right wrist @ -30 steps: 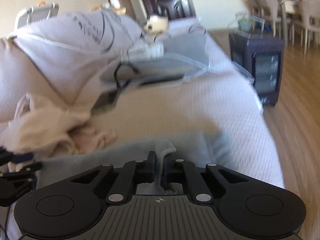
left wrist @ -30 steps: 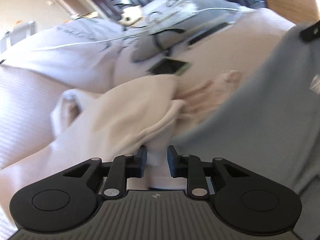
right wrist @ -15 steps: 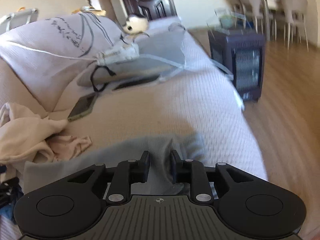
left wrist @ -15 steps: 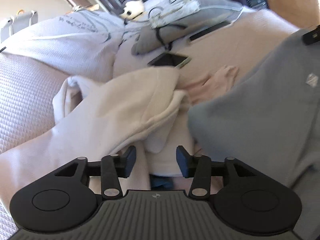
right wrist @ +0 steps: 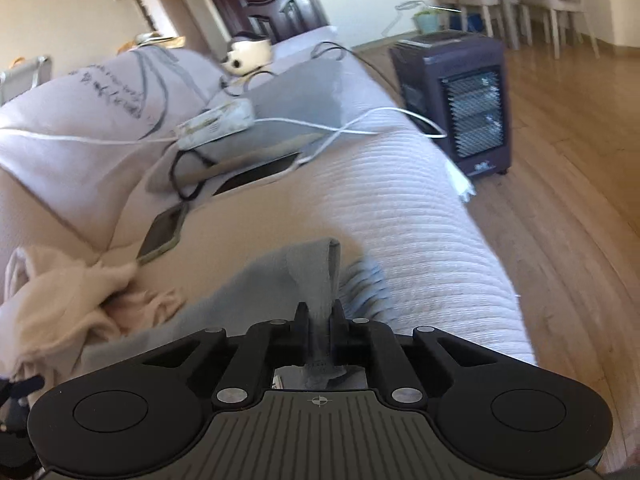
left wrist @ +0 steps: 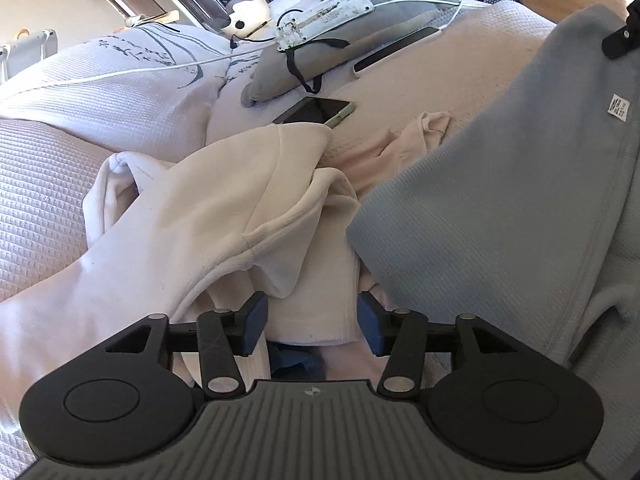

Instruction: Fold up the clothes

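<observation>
Clothes lay heaped on the sofa (right wrist: 420, 208) in front of me: a cream hoodie (left wrist: 224, 208) directly ahead of my left hand-held gripper (left wrist: 312, 322), a pale pink garment (left wrist: 400, 144) beyond it, and a grey shirt (left wrist: 500, 184) hanging to its right. A second earlier the left jaws had been nearly closed on a fold of the cream cloth; they had since spread wide, so that the hoodie sat loose between them, released. My right hand-held gripper (right wrist: 319, 320) went the other way: its jaws drew tighter over the same second and were clenched on a bunched edge of the grey shirt, which rose in a narrow tuft just ahead of the fingertips. From the left wrist view the shirt hung as a broad sheet with its white label (left wrist: 618, 107) showing, lifted off the cushions. I judged that I had let the hoodie go to attend to the shirt, which one hand alone held; the open left jaws were free to take a second edge. A phone (left wrist: 316, 111) and a white power strip (left wrist: 326, 12) lay farther ahead.
</observation>
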Available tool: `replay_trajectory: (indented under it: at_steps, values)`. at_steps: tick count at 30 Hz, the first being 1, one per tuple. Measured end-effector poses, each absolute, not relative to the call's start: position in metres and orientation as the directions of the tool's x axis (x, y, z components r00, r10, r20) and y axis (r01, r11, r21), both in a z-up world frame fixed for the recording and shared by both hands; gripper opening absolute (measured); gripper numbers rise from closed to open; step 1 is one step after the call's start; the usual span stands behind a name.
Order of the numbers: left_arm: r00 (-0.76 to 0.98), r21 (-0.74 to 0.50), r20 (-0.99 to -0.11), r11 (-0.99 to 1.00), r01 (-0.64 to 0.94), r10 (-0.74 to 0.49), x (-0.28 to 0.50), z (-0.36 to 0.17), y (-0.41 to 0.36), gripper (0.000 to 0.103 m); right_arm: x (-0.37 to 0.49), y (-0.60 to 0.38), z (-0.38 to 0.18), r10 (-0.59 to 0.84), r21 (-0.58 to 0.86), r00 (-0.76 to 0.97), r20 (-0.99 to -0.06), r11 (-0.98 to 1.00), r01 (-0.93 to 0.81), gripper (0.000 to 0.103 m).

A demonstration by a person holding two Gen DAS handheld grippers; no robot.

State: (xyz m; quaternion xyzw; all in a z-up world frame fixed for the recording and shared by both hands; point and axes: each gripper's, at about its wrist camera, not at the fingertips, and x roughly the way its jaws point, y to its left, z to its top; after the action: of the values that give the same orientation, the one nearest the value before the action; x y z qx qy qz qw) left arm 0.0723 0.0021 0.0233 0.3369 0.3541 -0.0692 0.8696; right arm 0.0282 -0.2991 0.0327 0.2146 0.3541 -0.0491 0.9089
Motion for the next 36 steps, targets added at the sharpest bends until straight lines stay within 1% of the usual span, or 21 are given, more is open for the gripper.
replay_trajectory:
  at_steps: [2,5,6,8,9,10,11,13,14,15,16,18,20,23,25,26,28,31,33,34,36]
  values:
    - [0.736,0.543,-0.666,0.757,0.364,0.123,0.072,0.021,0.001,0.049,0.032,-0.299,0.027,0.051,0.330,0.730,-0.681,0.912,0.245,0.016]
    - [0.740,0.559,-0.660,0.745,0.364,0.134,0.070,0.018,0.002,0.049,0.033,-0.297,0.019,-0.001,0.284,0.716,-0.698,0.918,0.278,0.016]
    - [0.739,0.555,-0.660,0.750,0.359,0.134,0.070,0.019,0.004,0.049,0.032,-0.296,0.020,-0.011,0.277,0.720,-0.694,0.919,0.282,0.018]
    - [0.731,0.526,-0.672,0.771,0.359,0.117,0.071,0.022,0.007,0.049,0.030,-0.289,0.027,-0.065,0.221,0.725,-0.685,0.930,0.293,0.030]
    - [0.733,0.505,-0.674,0.784,0.360,0.097,0.072,0.025,0.007,0.049,0.028,-0.285,0.033,-0.120,0.169,0.728,-0.674,0.935,0.311,0.049]
    - [0.734,0.484,-0.675,0.797,0.361,0.077,0.072,0.028,0.008,0.049,0.026,-0.281,0.039,-0.159,0.136,0.739,-0.655,0.937,0.321,0.058]
    - [0.738,0.470,-0.673,0.802,0.369,0.055,0.072,0.030,0.005,0.048,0.023,-0.280,0.044,-0.193,0.113,0.754,-0.628,0.936,0.334,0.058]
    - [0.745,0.441,-0.667,0.811,0.385,0.009,0.072,0.034,-0.001,0.046,0.019,-0.279,0.054,-0.225,0.101,0.780,-0.585,0.933,0.345,0.058]
    - [0.750,0.436,-0.661,0.810,0.393,-0.009,0.071,0.034,-0.007,0.043,0.018,-0.280,0.056,-0.194,0.135,0.792,-0.579,0.935,0.328,0.057]
    - [0.754,0.434,-0.656,0.806,0.402,-0.022,0.071,0.033,-0.013,0.039,0.018,-0.281,0.058,-0.156,0.171,0.803,-0.576,0.937,0.305,0.054]
    - [0.755,0.430,-0.654,0.804,0.412,-0.037,0.071,0.032,-0.019,0.033,0.019,-0.280,0.057,-0.092,0.219,0.808,-0.582,0.939,0.265,0.044]
    - [0.741,0.407,-0.669,0.805,0.433,-0.060,0.072,0.026,-0.029,0.027,0.022,-0.275,0.052,0.015,0.288,0.801,-0.598,0.937,0.198,0.031]
    - [0.715,0.393,-0.696,0.799,0.455,-0.065,0.074,0.017,-0.036,0.017,0.025,-0.267,0.040,0.054,0.290,0.780,-0.624,0.943,0.167,0.026]
    - [0.662,0.392,-0.749,0.784,0.481,-0.031,0.082,-0.003,-0.038,0.017,0.031,-0.267,0.020,0.021,0.251,0.740,-0.672,0.947,0.200,0.023]
    - [0.649,0.388,-0.760,0.779,0.492,-0.032,0.088,-0.011,-0.032,0.017,0.031,-0.278,0.013,0.006,0.257,0.726,-0.688,0.937,0.236,0.006]
    - [0.653,0.406,-0.757,0.762,0.504,-0.028,0.088,-0.013,-0.034,0.017,0.031,-0.284,0.010,0.005,0.267,0.718,-0.696,0.930,0.252,0.002]
    - [0.665,0.447,-0.747,0.734,0.512,-0.009,0.086,-0.017,-0.042,0.017,0.029,-0.291,0.004,0.015,0.292,0.707,-0.707,0.917,0.272,0.000]
    - [0.662,0.441,-0.749,0.736,0.514,-0.014,0.085,-0.012,-0.041,0.017,0.029,-0.290,0.002,0.023,0.294,0.704,-0.709,0.918,0.266,0.000]
    - [0.648,0.415,-0.761,0.747,0.520,-0.028,0.084,-0.004,-0.037,0.023,0.027,-0.288,0.006,0.029,0.293,0.712,-0.701,0.923,0.251,0.002]
    - [0.635,0.391,-0.772,0.756,0.524,-0.041,0.083,0.003,-0.032,0.035,0.023,-0.288,0.010,0.042,0.306,0.721,-0.692,0.921,0.240,0.006]
    - [0.615,0.354,-0.787,0.774,0.526,-0.058,0.076,0.017,-0.020,0.044,0.013,-0.288,0.016,0.052,0.316,0.728,-0.683,0.920,0.230,0.008]
